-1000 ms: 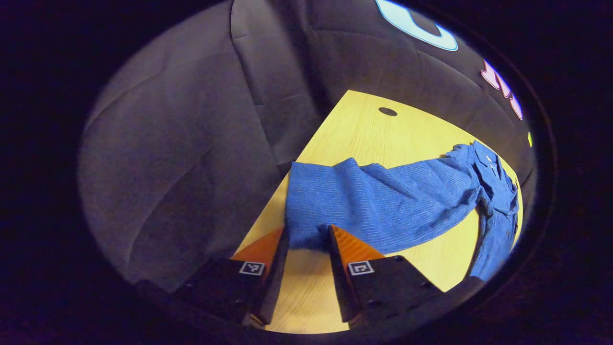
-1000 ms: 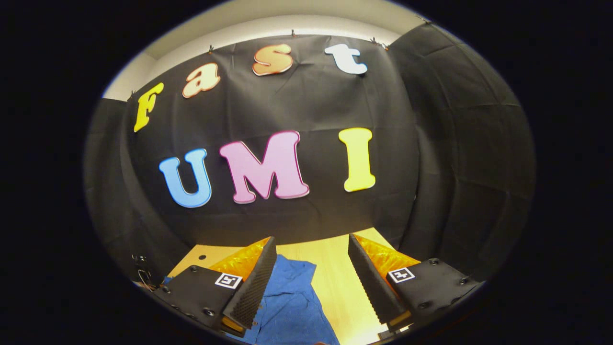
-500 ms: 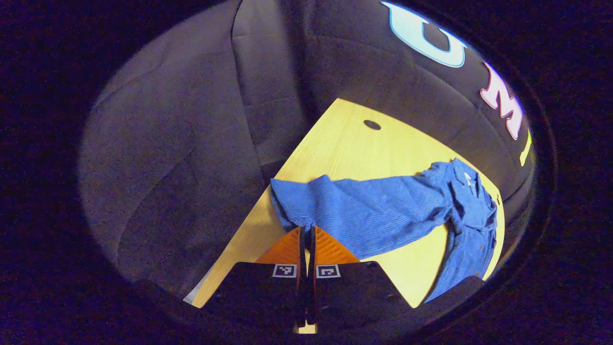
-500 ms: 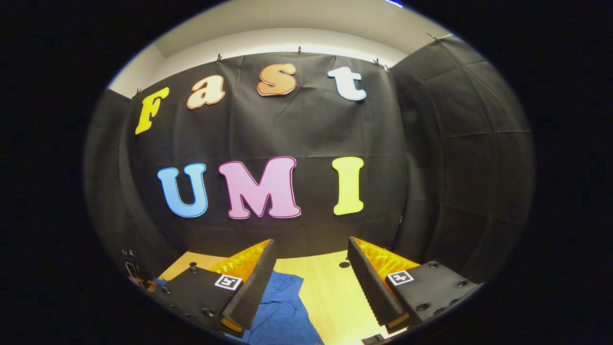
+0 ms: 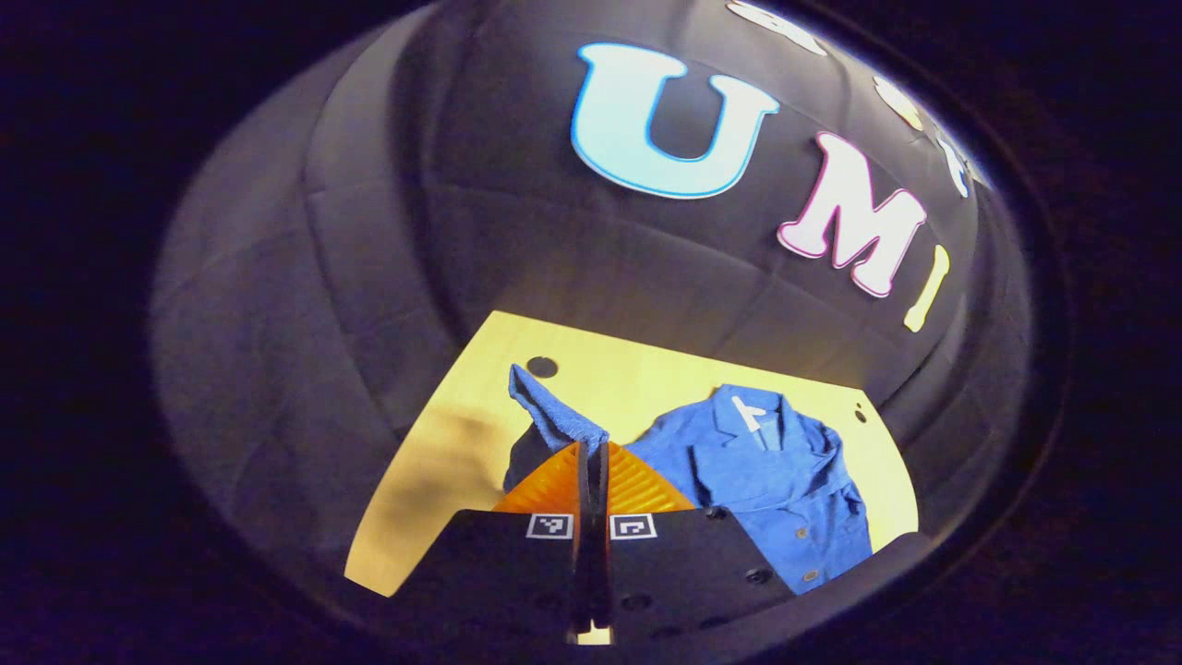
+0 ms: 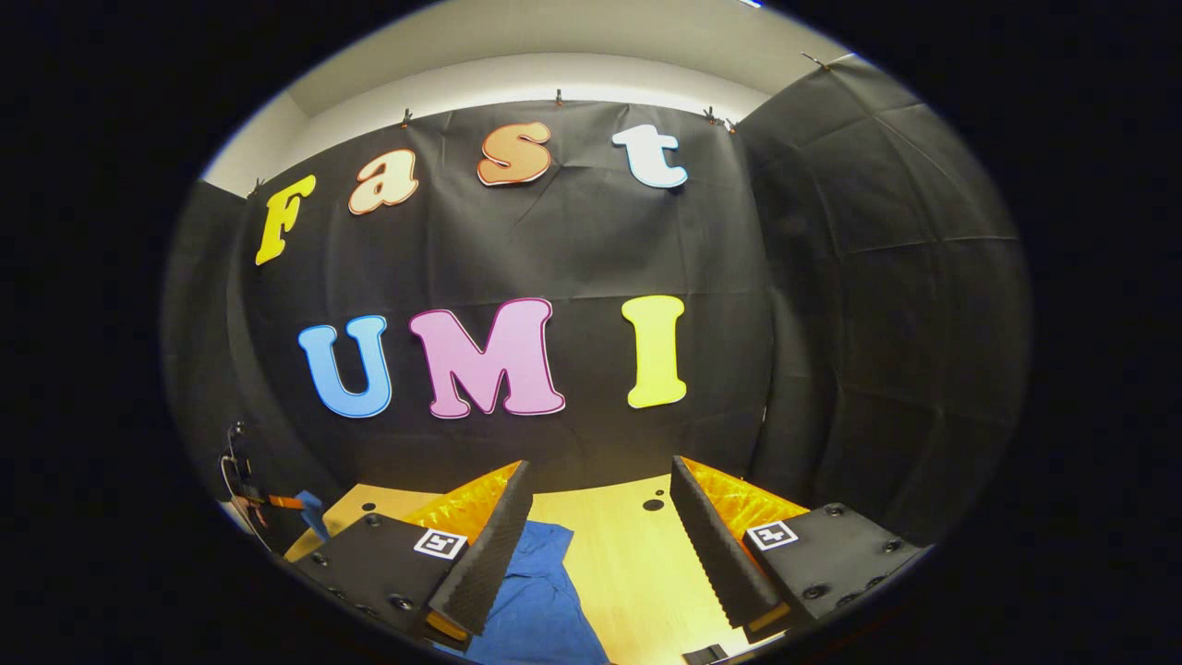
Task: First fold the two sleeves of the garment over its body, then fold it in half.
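Garment [image 5: 776,480] lies flat on my counter [image 5: 434,480], collar toward the booth wall and hem toward me, its long axis running front to back. My left hand-held gripper [image 5: 592,453] is clamped on the sleeve [image 5: 554,420], lifted clear of the counter. My right hand-held gripper [image 6: 600,517] hangs with fingers spread wide above the counter, gripping nothing.
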`<state>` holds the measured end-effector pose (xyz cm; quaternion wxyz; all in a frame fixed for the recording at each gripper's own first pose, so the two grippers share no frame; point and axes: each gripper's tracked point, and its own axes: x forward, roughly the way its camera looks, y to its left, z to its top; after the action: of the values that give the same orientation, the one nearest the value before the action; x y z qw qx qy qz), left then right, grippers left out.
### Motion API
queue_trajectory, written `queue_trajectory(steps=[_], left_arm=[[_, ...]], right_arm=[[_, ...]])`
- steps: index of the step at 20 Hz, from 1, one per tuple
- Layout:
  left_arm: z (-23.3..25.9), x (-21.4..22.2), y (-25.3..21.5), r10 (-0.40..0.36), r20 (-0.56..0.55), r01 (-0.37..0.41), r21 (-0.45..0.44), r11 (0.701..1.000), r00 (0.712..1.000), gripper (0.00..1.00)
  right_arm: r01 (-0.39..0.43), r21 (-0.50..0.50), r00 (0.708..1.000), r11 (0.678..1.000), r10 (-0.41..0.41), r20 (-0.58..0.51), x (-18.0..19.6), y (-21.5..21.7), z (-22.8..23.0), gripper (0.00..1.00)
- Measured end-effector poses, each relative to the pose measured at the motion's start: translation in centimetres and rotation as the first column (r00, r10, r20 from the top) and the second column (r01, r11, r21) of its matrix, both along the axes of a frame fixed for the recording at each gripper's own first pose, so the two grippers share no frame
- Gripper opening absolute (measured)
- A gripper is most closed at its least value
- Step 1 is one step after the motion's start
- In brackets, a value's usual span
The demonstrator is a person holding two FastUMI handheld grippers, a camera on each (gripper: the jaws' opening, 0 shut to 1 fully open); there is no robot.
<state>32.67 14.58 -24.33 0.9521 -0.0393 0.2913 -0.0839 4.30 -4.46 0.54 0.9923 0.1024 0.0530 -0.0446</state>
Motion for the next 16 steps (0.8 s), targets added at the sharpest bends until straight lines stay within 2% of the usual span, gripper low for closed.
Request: queue_trajectory(steps=[2, 3, 4, 7, 12, 14, 16], left_arm=[[1.8, 1.6, -5.9, -0.068, 0.037, 0.068, -0.016, 0.998, 0.997, 0.00], [2.5, 2.5, -9.4, -0.104, 0.067, 0.107, -0.037, 0.994, 0.992, 0.00], [3.5, 3.6, -13.2, -0.137, 0.117, 0.144, -0.056, 0.988, 0.984, 0.00], [1.9, 5.1, -24.2, -0.262, 0.112, 0.270, -0.066, 0.961, 0.959, 0.00], [-3.1, 5.5, -38.2, -0.412, 0.010, 0.409, -0.135, 0.903, 0.911, 0.00], [-6.6, 4.4, -41.9, -0.484, -0.094, 0.471, -0.131, 0.872, 0.870, 0.00], [-9.3, 4.5, -44.6, -0.517, -0.151, 0.505, -0.109, 0.856, 0.843, 0.00]], right_arm=[[-0.003, 0.022, 1.000, 1.000, 0.003, -0.010, -0.7, -0.7, -0.7, 0.94], [0.001, 0.028, 1.000, 1.000, 0.000, -0.017, -1.0, -1.2, -1.1, 0.84], [0.003, 0.036, 1.000, 0.999, -0.002, -0.023, -1.3, -1.6, -1.4, 0.94], [0.011, 0.053, 0.999, 0.999, -0.009, -0.049, -2.5, -3.2, -2.7, 0.94], [0.030, 0.056, 0.990, 0.998, -0.022, -0.138, -3.7, -5.9, -6.3, 0.94], [0.027, 0.084, 0.984, 0.996, -0.012, -0.179, -3.8, -6.2, -8.3, 0.94], [0.011, 0.106, 0.978, 0.994, 0.012, -0.210, -3.5, -6.3, -10.5, 0.94]])
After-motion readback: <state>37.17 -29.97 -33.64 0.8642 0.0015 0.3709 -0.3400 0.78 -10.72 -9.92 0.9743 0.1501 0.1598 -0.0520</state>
